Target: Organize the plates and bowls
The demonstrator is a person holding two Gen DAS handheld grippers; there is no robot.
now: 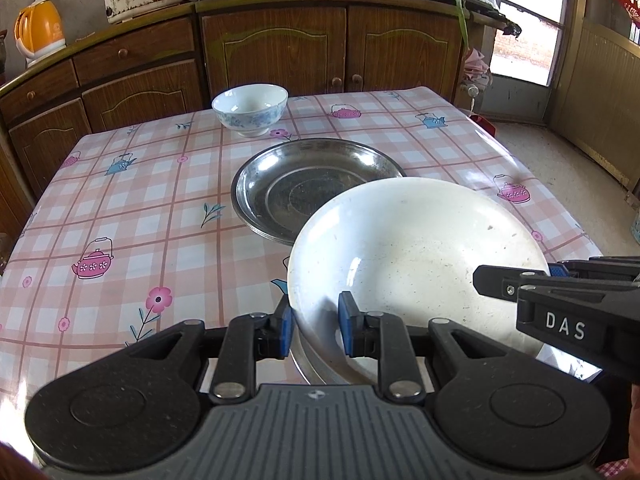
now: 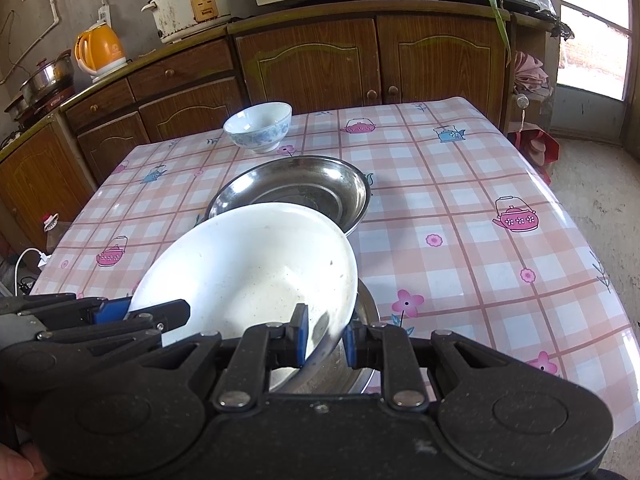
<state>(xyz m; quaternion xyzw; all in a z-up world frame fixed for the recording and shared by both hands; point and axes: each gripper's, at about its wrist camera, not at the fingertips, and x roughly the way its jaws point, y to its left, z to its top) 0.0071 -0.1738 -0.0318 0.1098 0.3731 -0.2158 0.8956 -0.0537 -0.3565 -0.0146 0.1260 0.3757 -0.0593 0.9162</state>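
While the left gripper (image 1: 314, 330) clamps the near rim of a round white ceramic plate (image 1: 416, 264), the left wrist view shows it tilted above the checked pink tablecloth (image 1: 120, 208), near a shallow steel dish (image 1: 304, 188). In the right wrist view, the right gripper (image 2: 326, 340) pinches the same plate's rim from the other side, angled downward. Both should lower together, keeping it level over the dish.
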